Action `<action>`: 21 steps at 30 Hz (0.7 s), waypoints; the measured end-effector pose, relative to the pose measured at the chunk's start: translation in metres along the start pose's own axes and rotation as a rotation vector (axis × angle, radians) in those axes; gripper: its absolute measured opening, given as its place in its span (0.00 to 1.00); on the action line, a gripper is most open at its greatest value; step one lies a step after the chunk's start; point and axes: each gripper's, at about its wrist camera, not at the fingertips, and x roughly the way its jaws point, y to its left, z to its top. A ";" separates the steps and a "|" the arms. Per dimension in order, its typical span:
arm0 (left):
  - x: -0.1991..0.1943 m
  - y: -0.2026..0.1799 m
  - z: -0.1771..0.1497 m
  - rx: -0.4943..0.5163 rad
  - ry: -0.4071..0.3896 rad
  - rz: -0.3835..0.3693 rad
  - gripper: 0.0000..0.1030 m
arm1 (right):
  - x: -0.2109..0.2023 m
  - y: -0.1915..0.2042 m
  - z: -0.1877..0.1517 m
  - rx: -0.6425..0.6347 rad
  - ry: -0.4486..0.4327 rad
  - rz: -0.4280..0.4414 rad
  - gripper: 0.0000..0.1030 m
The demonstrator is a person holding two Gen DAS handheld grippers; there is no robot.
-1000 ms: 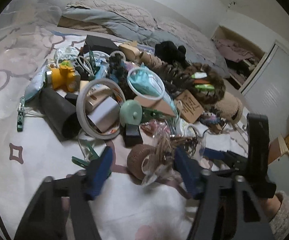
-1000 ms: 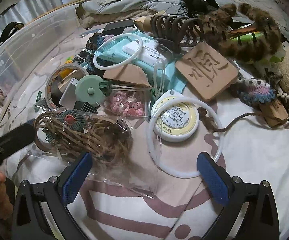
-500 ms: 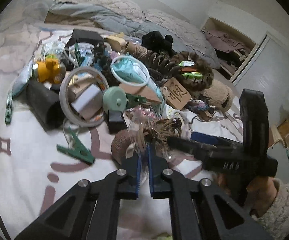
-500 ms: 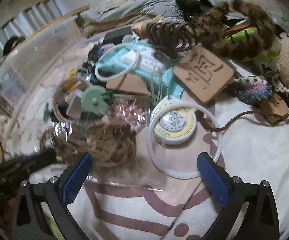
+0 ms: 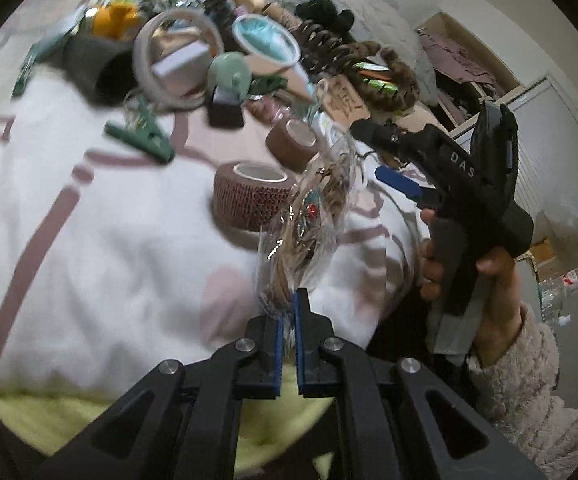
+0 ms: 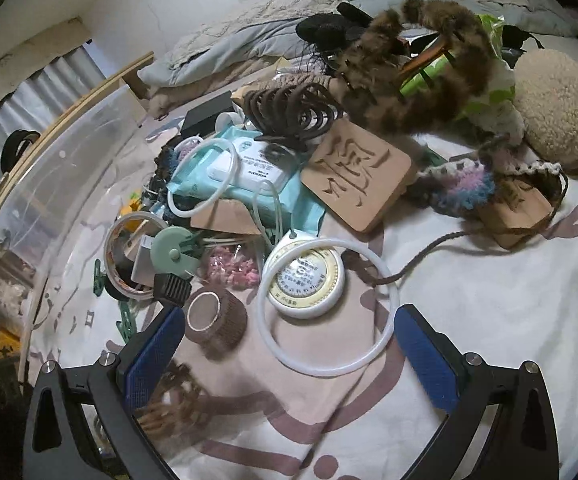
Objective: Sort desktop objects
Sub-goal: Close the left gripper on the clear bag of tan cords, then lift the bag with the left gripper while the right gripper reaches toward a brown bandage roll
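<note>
Clear bag of woven cords, pinched at its lower edge by the left gripper, whose blue pads are pressed together on the plastic; the bag hangs ahead of and above the fingertips, clear of the patterned bedspread. Beyond the bag lie two brown bandage rolls, and farther out a green clip and the main heap. The right gripper stands with its jaws wide apart and nothing between them; just ahead of it rest a white ring and, inside that ring, a round tape measure. To its left rises a transparent bin.

Progress, as a judgement: sorting is at an early stage. One item is lifted but not yet deposited, while the pile, including a wooden plaque, wipes pack and furry hair claw, remains unsorted.

Limits of view: the left view is motion-blurred, so the bag's contents are indistinct. The bin's interior is distorted at the frame edge, and the bag appears only as a blur by the right gripper's left finger.
</note>
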 end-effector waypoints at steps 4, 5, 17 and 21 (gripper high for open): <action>-0.014 0.010 -0.006 -0.035 0.007 0.028 0.05 | 0.000 -0.001 0.001 0.007 0.002 0.020 1.00; -0.017 0.013 -0.005 -0.036 0.001 0.051 0.05 | 0.000 -0.001 0.000 0.009 0.003 0.024 1.00; -0.055 0.054 0.035 -0.045 -0.106 0.324 0.05 | 0.003 0.005 -0.001 0.002 0.020 0.057 1.00; -0.064 0.069 0.048 -0.093 -0.140 0.380 0.05 | 0.004 0.014 -0.004 -0.040 0.027 0.057 1.00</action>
